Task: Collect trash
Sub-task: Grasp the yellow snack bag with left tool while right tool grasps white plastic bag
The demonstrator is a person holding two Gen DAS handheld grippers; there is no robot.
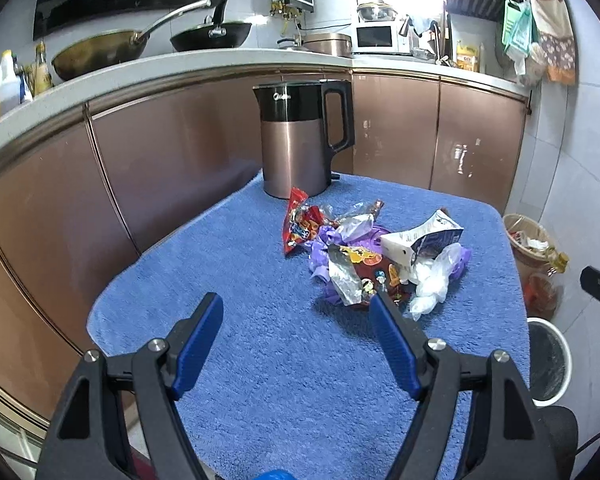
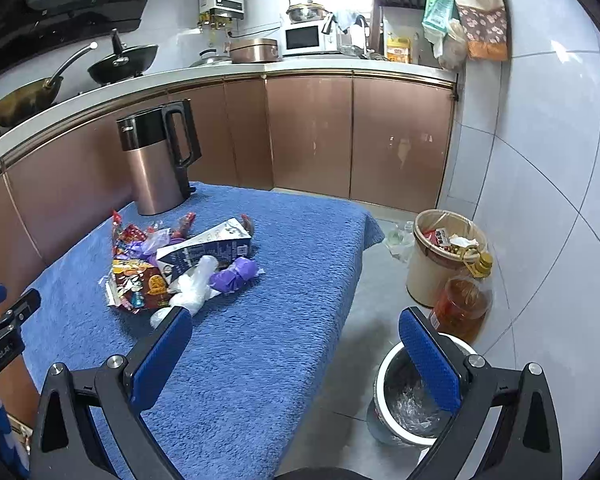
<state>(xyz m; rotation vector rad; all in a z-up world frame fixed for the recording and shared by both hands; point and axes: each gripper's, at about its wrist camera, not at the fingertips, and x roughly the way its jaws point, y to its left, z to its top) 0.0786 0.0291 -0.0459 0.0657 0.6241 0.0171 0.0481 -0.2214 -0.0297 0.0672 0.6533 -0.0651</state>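
Crinkled foil and plastic make up the trash pile [image 1: 374, 256] on the blue towel-covered bench [image 1: 260, 360]: a red snack wrapper [image 1: 300, 226], silver-lined snack bags with cartoon prints, purple plastic scraps, a flattened white and dark blue carton [image 1: 420, 240] and a clear plastic bag [image 1: 434, 278]. In the left wrist view the pile lies just ahead of the left gripper [image 1: 296, 306], with its near edge right at the tip of that gripper's right-hand finger. Both blue-padded fingers are spread wide with only towel between them. In the right wrist view the same pile [image 2: 180, 264] sits ahead and to the left of the right gripper [image 2: 296, 320]; the clear bag reaches almost to the tip of the left-hand finger. These fingers are also spread wide and hold nothing.

Beyond the pile, at the far edge of the bench, a copper and black electric kettle [image 1: 304, 140] stands upright. Under the right gripper's right-hand finger, on the floor beside the bench, is a white-rimmed bin [image 2: 408, 396] lined with clear plastic. Farther ahead of that finger stand an amber oil bottle [image 2: 462, 308] and a beige bin [image 2: 440, 264] filled with rubbish. Copper cabinet doors [image 2: 312, 132] run behind.
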